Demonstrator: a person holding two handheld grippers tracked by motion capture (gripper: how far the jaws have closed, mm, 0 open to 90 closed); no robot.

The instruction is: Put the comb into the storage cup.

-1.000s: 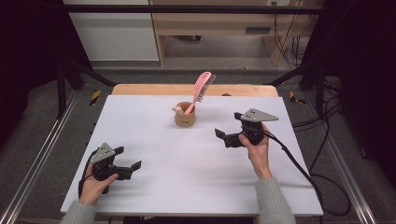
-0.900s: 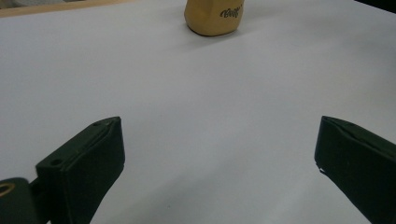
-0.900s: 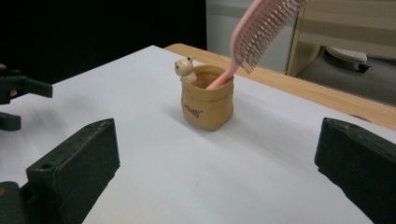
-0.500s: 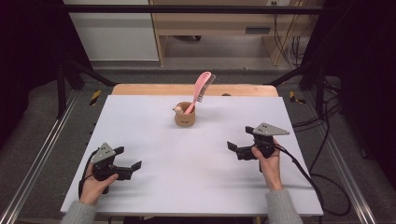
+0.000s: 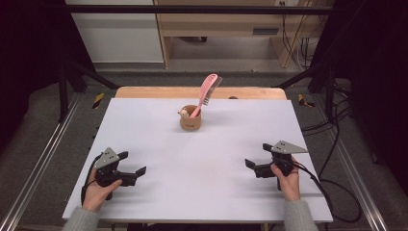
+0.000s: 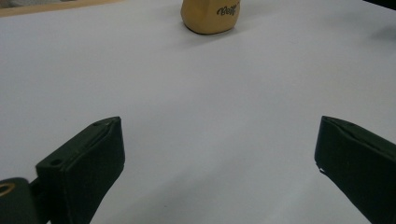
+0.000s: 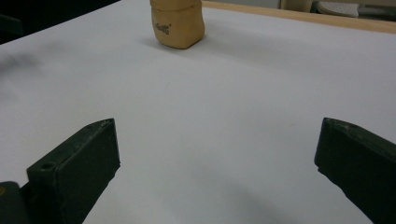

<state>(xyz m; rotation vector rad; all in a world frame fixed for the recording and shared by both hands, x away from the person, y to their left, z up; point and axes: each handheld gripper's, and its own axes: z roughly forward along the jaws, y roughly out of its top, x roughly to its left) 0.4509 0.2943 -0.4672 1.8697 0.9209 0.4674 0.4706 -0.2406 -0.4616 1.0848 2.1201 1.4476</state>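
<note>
Both grippers low at the near edge, cup and comb standing far off.

The white table [image 5: 202,163] spreads wide and bare around the action. Left gripper [image 5: 132,169] sits at the near left corner in the person's hand, jaws spread wide, nothing between them. Right gripper [image 5: 253,166] rests near the right edge, jaws just as wide, gripping nothing. Well apart from both, toward the far side, stands the tan cup [image 5: 190,118], upright, and the pink comb [image 5: 206,94] leans out of it, tilted to the right.
</note>
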